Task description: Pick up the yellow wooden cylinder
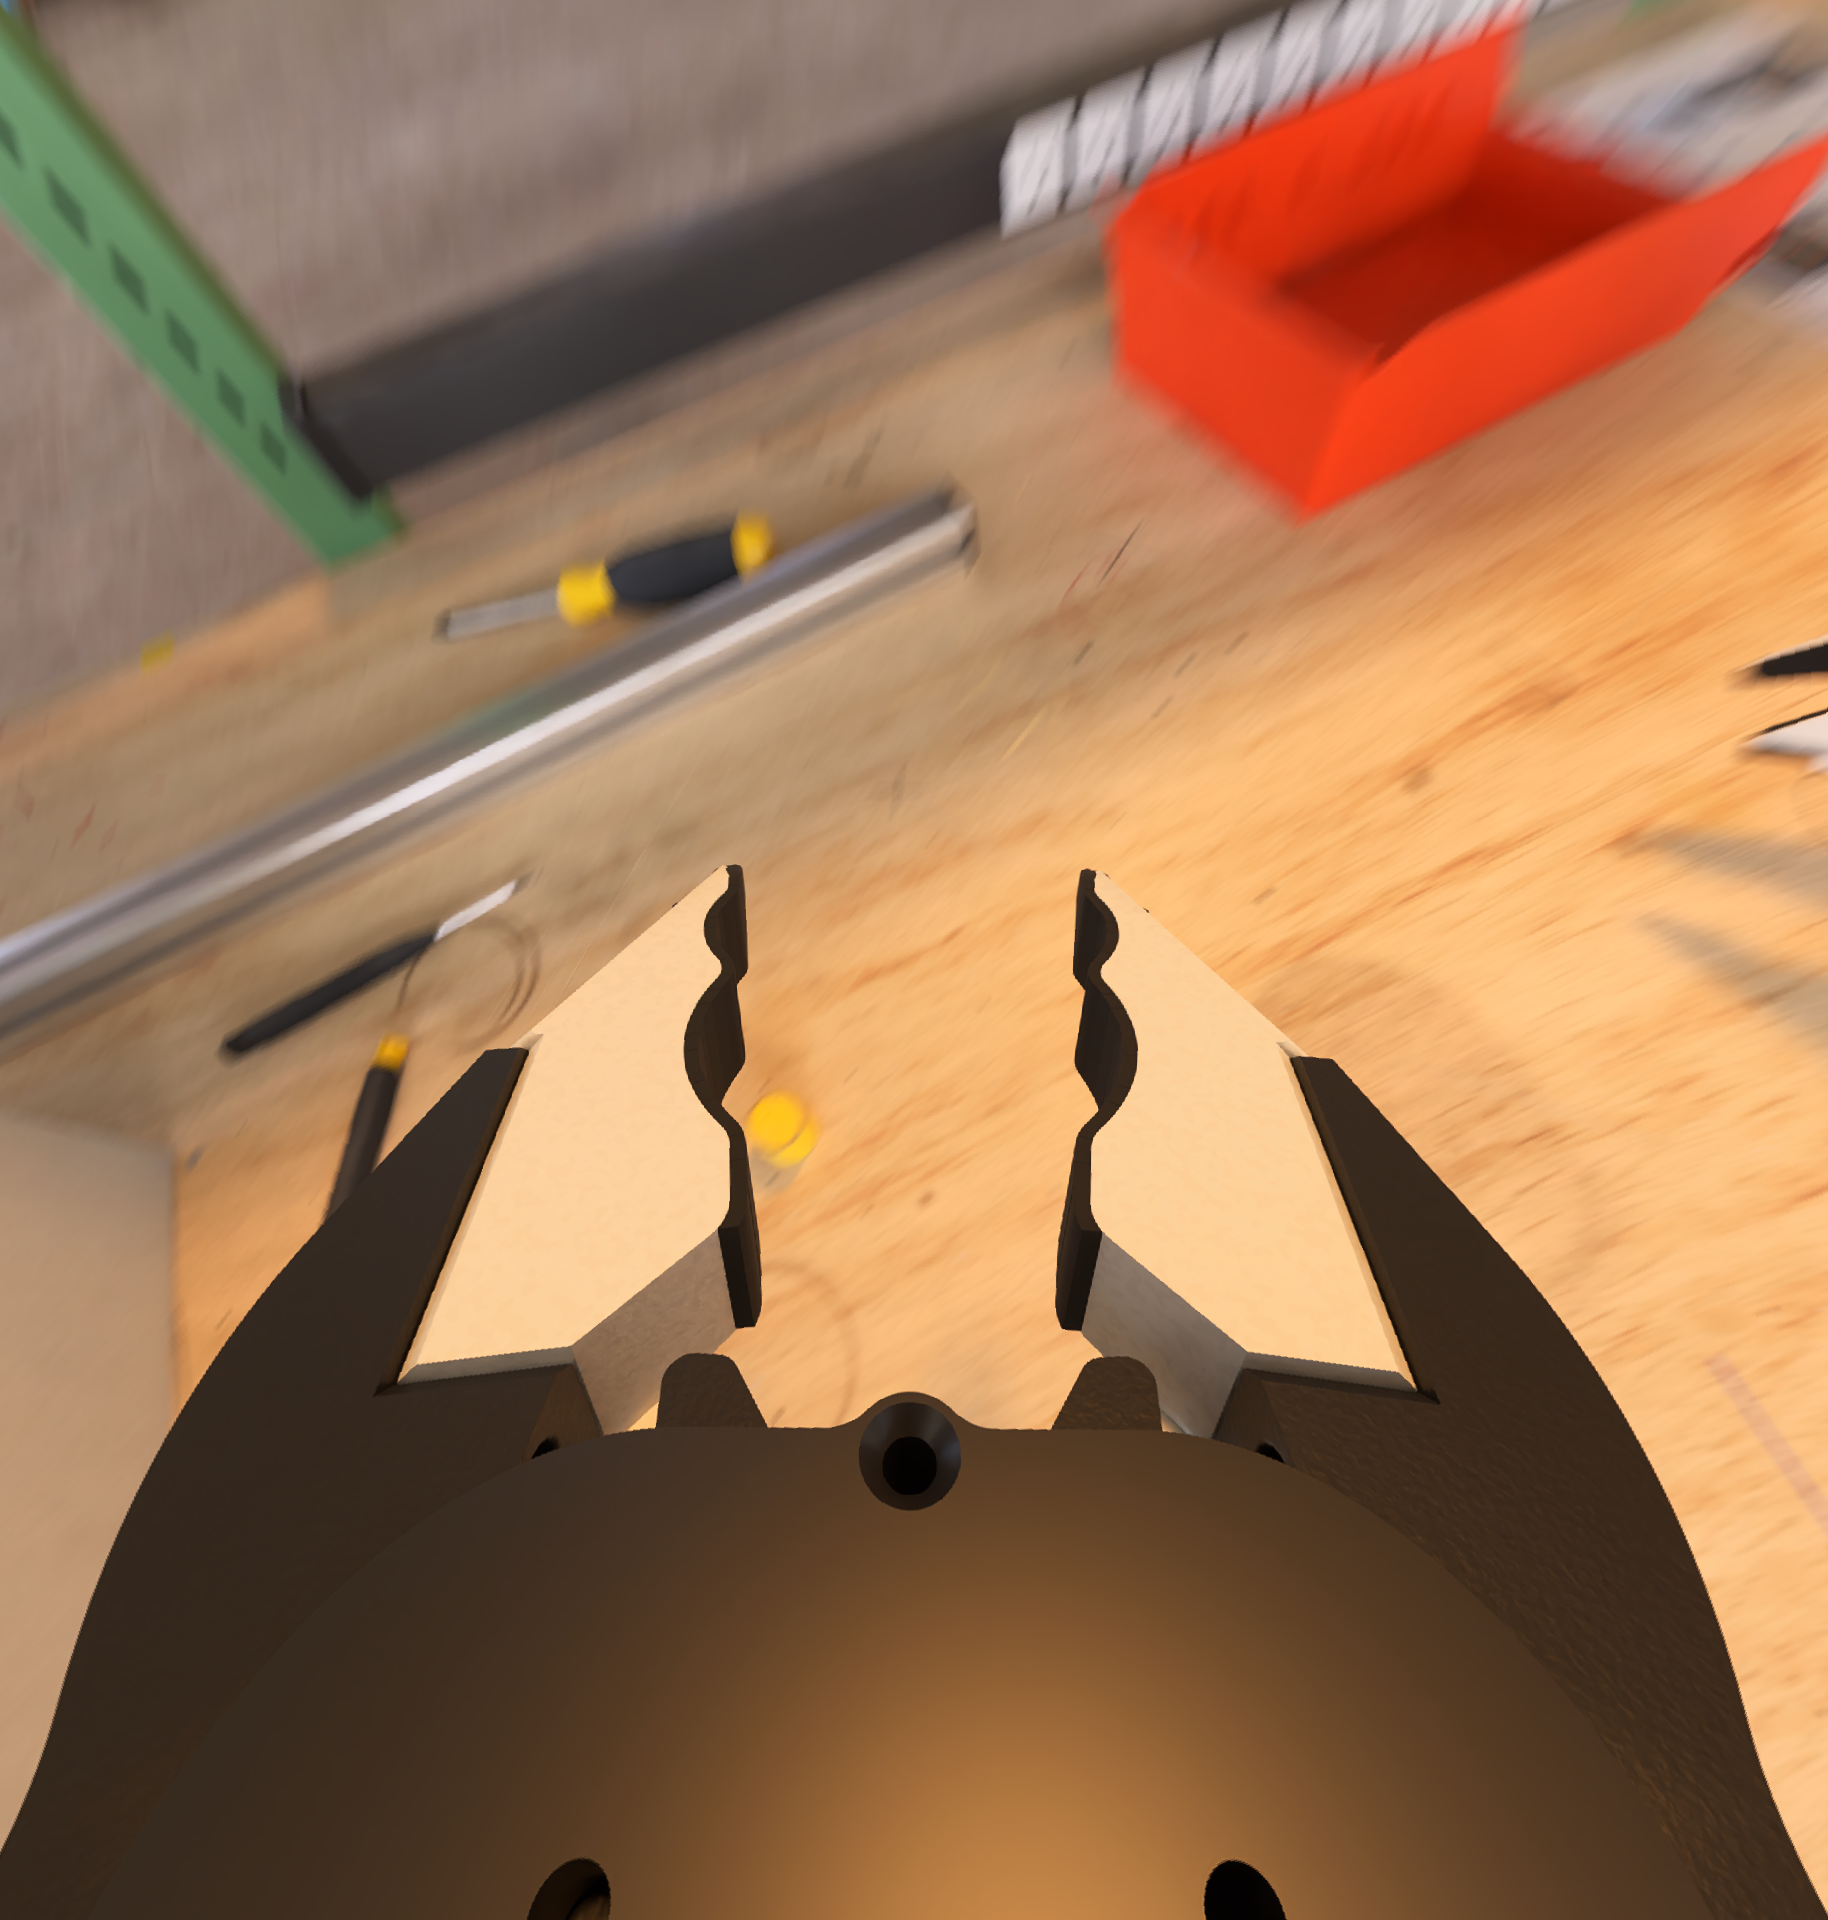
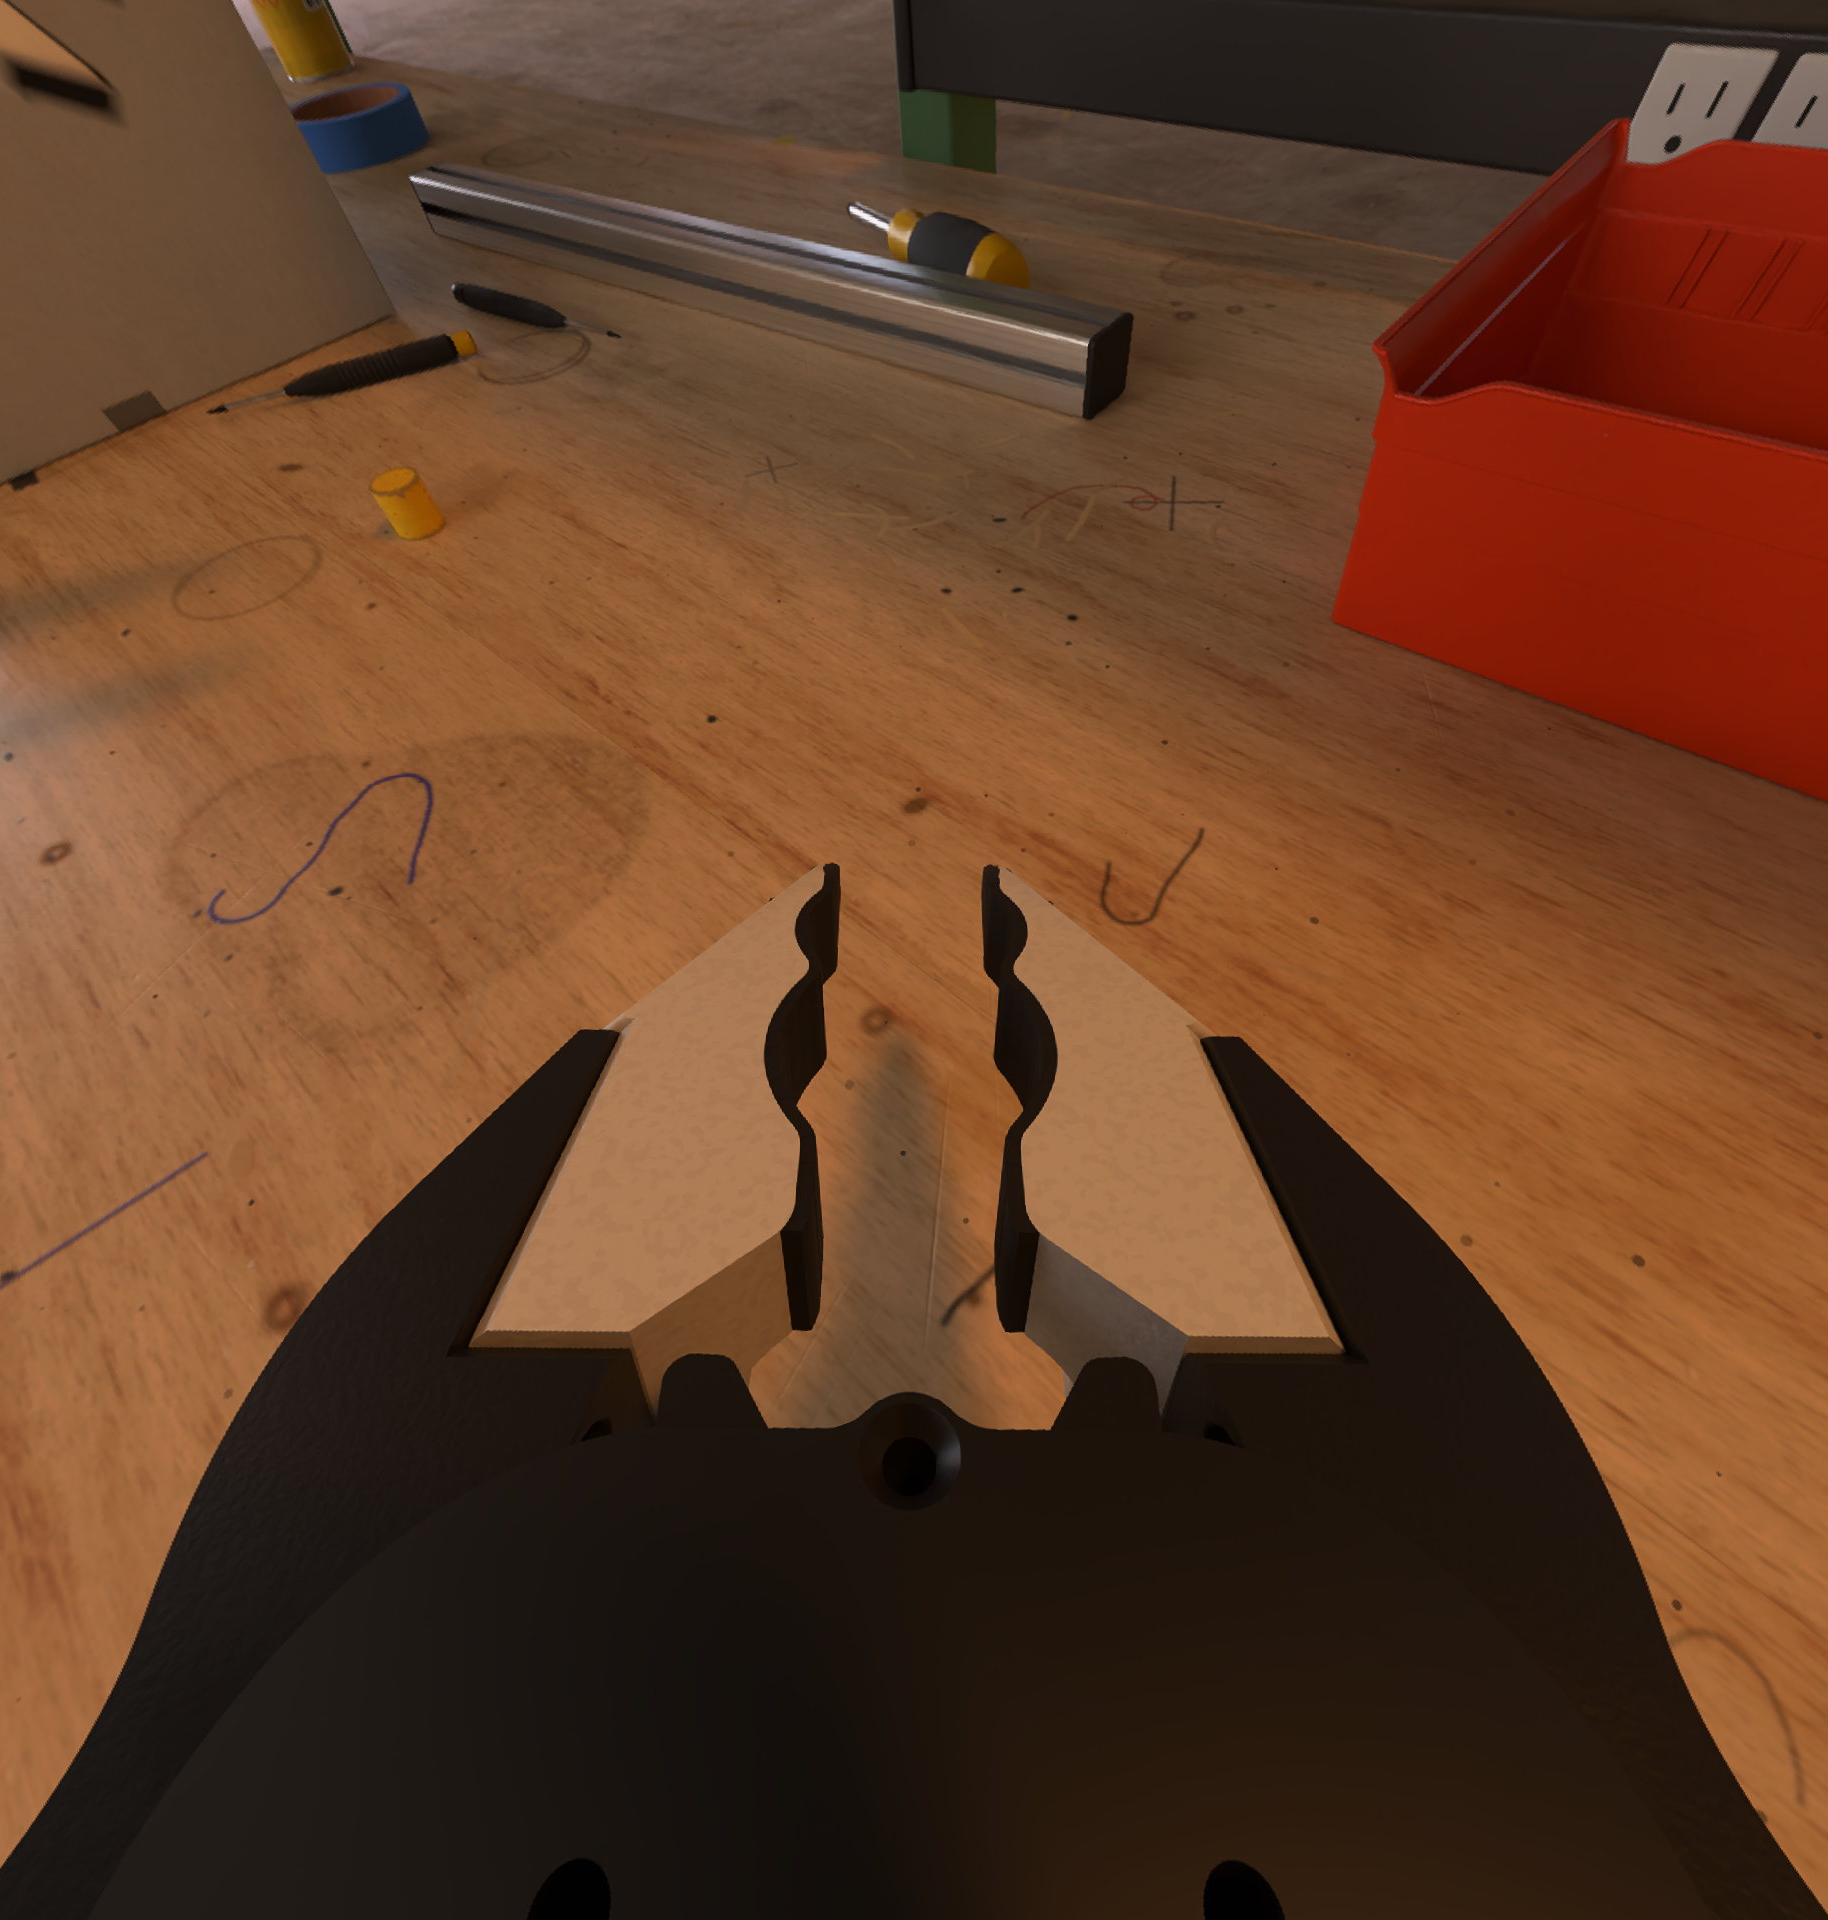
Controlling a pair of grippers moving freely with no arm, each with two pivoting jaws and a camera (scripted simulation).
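— On the plywood bench (image 2: 993, 675), over toward the cardboard box (image 2: 110, 260), stands the yellow wooden cylinder (image 2: 407, 503) — upright, alone, with bare wood all round it.

— And which tongs are going for it?

— The left gripper (image 1: 908, 883), I'd judge. Its view looks steeply down, and the cylinder (image 1: 781, 1128) shows through the gap just beside the inner edge of its left finger, well below the tips. The fingers are spread wide with nothing between them, which suits a grasp from above: room to straddle the peg before closing.

— Is it centred?

— Not quite. The peg sits toward one side of the gap, so a small sideways correction looks needed, or one finger may tip it over. That view is also smeared, so I can't say how high the tips hang above the wood.

— The right gripper (image 2: 910, 878)?

— Low over the bench, well apart from the cylinder, fingers parted more narrowly and empty — held back, I'd guess, to leave the other side room.

— Anything in the way?

— Two slim black screwdrivers (image 2: 370, 369) lie by the box, near the peg but not touching. The metal bar (image 2: 785, 281), the stubby yellow-and-black screwdriver (image 2: 951, 244) behind it and the red bin (image 2: 1616, 520) are farther off. Nothing has been lifted yet.
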